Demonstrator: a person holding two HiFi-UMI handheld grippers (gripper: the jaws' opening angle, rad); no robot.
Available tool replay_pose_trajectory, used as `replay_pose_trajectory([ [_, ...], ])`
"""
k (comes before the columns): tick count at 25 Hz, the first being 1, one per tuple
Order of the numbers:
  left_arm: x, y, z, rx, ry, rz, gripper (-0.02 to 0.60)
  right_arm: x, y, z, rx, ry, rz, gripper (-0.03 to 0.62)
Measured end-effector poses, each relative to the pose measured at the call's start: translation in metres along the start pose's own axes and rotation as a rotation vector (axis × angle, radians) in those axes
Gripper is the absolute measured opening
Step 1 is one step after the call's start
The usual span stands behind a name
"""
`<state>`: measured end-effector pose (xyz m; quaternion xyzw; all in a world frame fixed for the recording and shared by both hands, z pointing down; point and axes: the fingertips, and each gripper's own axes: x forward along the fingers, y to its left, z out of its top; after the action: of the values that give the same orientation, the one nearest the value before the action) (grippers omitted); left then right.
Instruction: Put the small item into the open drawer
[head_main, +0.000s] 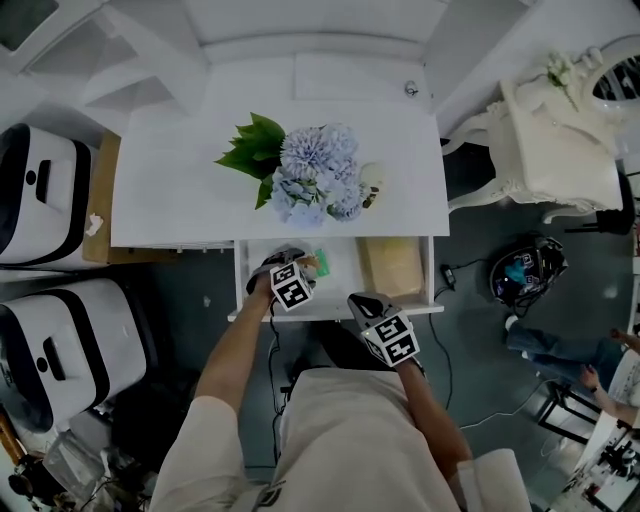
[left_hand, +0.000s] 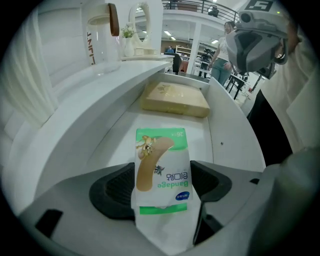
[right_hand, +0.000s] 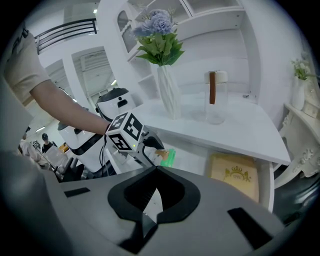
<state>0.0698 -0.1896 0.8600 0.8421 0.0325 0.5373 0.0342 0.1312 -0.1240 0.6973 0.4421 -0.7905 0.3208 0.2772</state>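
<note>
The small item is a green-and-white bandage box (left_hand: 162, 170), and my left gripper (left_hand: 161, 181) is shut on it. In the head view the left gripper (head_main: 303, 264) holds the box (head_main: 319, 263) over the left half of the open white drawer (head_main: 340, 309). A flat tan box (head_main: 390, 265) lies in the drawer's right half, also visible as the tan box (left_hand: 175, 100) ahead of the left jaws. My right gripper (head_main: 364, 303) hovers at the drawer's front edge, jaws shut on nothing (right_hand: 156, 169). From the right gripper view, the left gripper (right_hand: 131, 137) and the box (right_hand: 169, 157) show over the drawer.
A vase of blue flowers (head_main: 315, 175) and a clear glass jar (right_hand: 215, 97) stand on the white tabletop (head_main: 170, 190) above the drawer. White machines (head_main: 40, 195) sit to the left. A white ornate chair (head_main: 555, 140), a bag (head_main: 525, 270) and a cable lie to the right.
</note>
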Motion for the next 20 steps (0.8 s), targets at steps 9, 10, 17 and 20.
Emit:
replay_pose_trajectory([
  [9,0.011,0.007,-0.009,0.0,0.06,-0.012,0.36,0.002,0.0,-0.01,0.02,0.016,0.001,0.023],
  [10,0.013,0.008,-0.01,0.004,0.067,-0.014,0.36,0.003,0.001,-0.012,0.019,0.02,0.003,0.023],
  [17,0.022,0.013,-0.01,-0.037,0.06,0.0,0.36,0.001,0.001,-0.024,0.025,0.033,-0.008,0.023],
  [20,0.022,0.017,-0.007,-0.049,0.049,0.027,0.36,0.0,-0.002,-0.026,0.033,0.035,-0.016,0.023],
])
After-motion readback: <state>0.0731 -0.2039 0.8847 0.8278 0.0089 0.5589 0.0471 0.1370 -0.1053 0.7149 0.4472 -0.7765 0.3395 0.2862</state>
